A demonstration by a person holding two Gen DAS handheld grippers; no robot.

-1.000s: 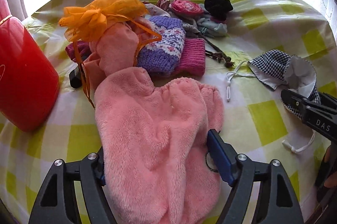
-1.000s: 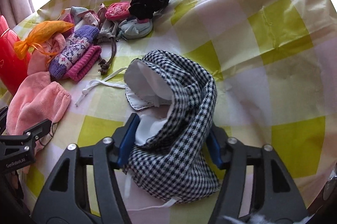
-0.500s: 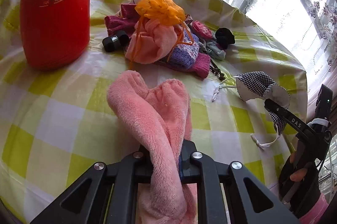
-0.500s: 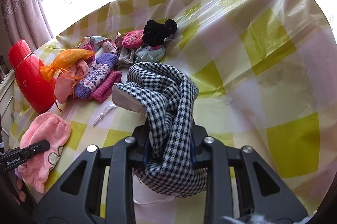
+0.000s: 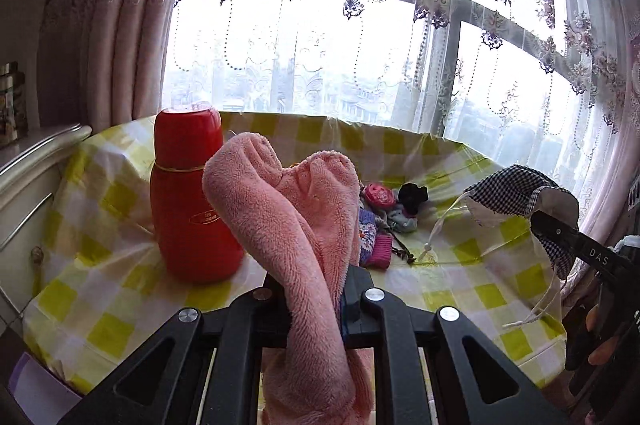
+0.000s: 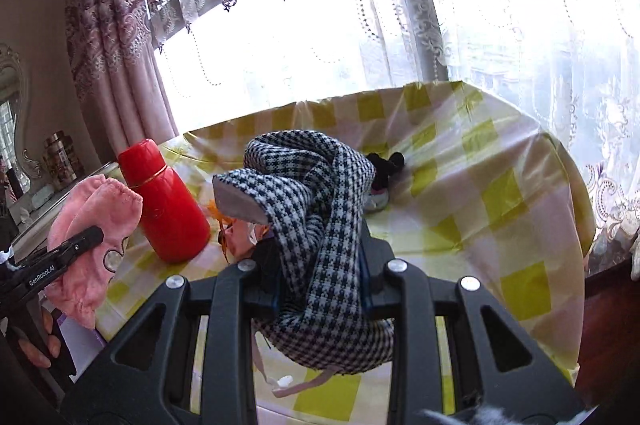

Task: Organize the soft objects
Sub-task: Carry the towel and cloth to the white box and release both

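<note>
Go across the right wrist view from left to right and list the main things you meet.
Pink fleece cloth held by the left hand-held gripper → red bottle → checked face mask clamped in the right hand-held gripper → black scrunchie → bare yellow-checked tablecloth.

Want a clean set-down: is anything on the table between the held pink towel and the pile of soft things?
Partly. The red flask stands left of the pink towel, clamped in the left gripper; the pile lies ahead.

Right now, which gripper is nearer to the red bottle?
Left. The left gripper, shut on the pink towel, is just beside the red bottle; the right gripper is farther off.
</note>
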